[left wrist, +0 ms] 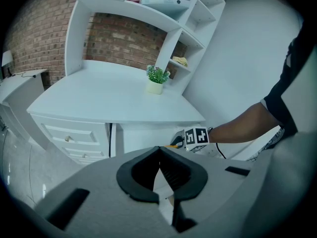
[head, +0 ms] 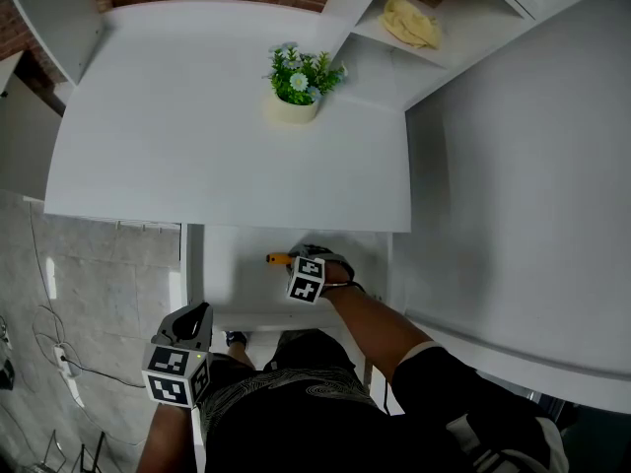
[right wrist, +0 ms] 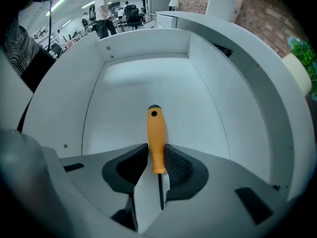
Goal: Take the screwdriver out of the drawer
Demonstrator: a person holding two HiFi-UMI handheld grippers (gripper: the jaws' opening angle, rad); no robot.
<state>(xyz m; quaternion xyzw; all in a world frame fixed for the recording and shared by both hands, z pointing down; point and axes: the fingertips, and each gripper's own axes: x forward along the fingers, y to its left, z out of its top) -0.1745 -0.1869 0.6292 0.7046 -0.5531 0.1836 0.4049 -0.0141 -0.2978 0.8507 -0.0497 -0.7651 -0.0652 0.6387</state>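
The screwdriver (right wrist: 155, 138) has an orange handle and a dark shaft and lies on the floor of the open white drawer (right wrist: 143, 48). My right gripper (right wrist: 156, 150) points down into the drawer and is open. The handle sits between its jaws, with the pads close along both sides. In the head view the orange handle (head: 279, 258) pokes out left of the right gripper (head: 308, 262), just under the desk's front edge. My left gripper (head: 195, 315) hangs lower left, outside the drawer (head: 237, 279). Its tips (left wrist: 158, 150) meet, shut on nothing.
The white desk top (head: 197, 136) overhangs the drawer's back and carries a potted plant (head: 301, 82). A yellow cloth (head: 409, 23) lies on a shelf at the back right. A stack of shut drawers (left wrist: 69, 135) stands to the left. Cables (head: 59, 358) trail over the tiled floor.
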